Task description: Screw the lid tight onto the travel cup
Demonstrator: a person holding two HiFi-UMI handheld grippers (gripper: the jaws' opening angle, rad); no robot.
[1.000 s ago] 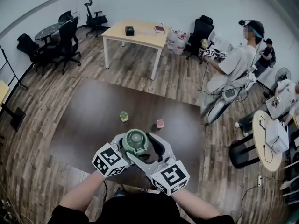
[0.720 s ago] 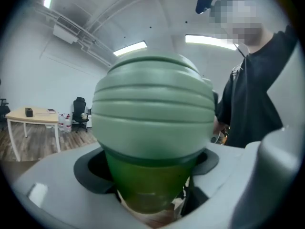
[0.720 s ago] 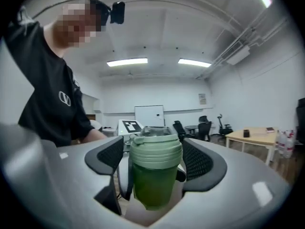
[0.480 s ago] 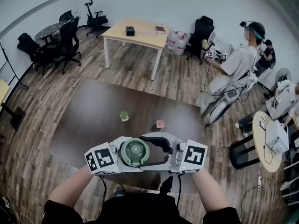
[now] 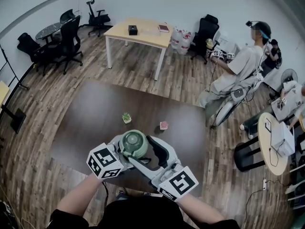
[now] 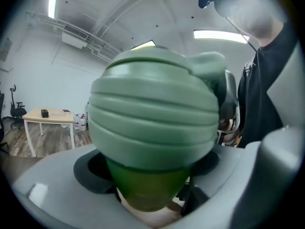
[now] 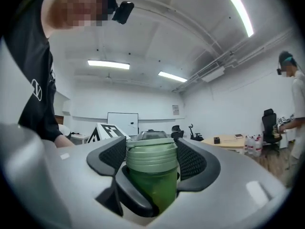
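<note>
Over dark worktop [image 5: 86,113], cup [image 7: 155,192] is clamped in left tool [image 6: 145,190]; right tool [image 7: 151,175] is closing on lid [image 6: 152,113]; likely light, stiff plastic, best gripped at ribs.

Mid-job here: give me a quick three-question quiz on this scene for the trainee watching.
1. True or false: the lid lies on the table, apart from the travel cup.
2. Which flank the lid? A) left tongs B) right tongs
3. How many small items sit on the table beyond the cup?
Key:
1. False; it sits on the cup.
2. B; the right tongs are closing on it, while the left tongs grip the cup's green body.
3. Two: a small plant and a pink item.
</note>
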